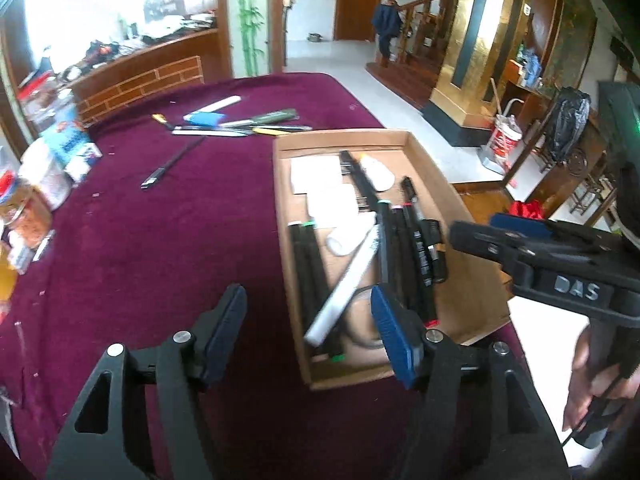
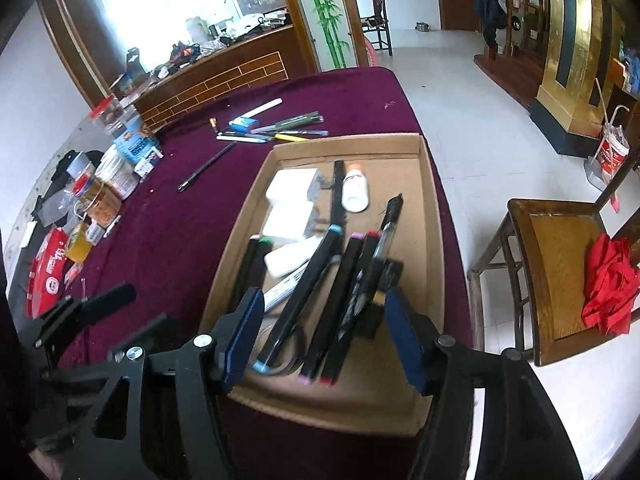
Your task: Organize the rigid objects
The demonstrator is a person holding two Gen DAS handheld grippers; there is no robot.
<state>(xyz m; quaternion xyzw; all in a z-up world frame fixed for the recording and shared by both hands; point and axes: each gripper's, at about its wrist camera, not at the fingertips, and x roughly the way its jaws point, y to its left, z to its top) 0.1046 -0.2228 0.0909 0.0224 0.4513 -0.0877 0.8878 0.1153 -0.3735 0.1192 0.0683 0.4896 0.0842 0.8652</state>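
One cardboard tray [image 2: 430, 216], two white blocks [image 2: 291, 184], one white bottle [image 2: 355, 192], two grippers (markers overlap, uncountable)

Only one marking reads clearly: "DAS", in pale letters on the black body of the right gripper [image 1: 472, 236] (left wrist view); print on the markers and packets is too blurred.

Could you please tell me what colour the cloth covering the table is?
The tablecloth is deep maroon, clearest in the left wrist view.
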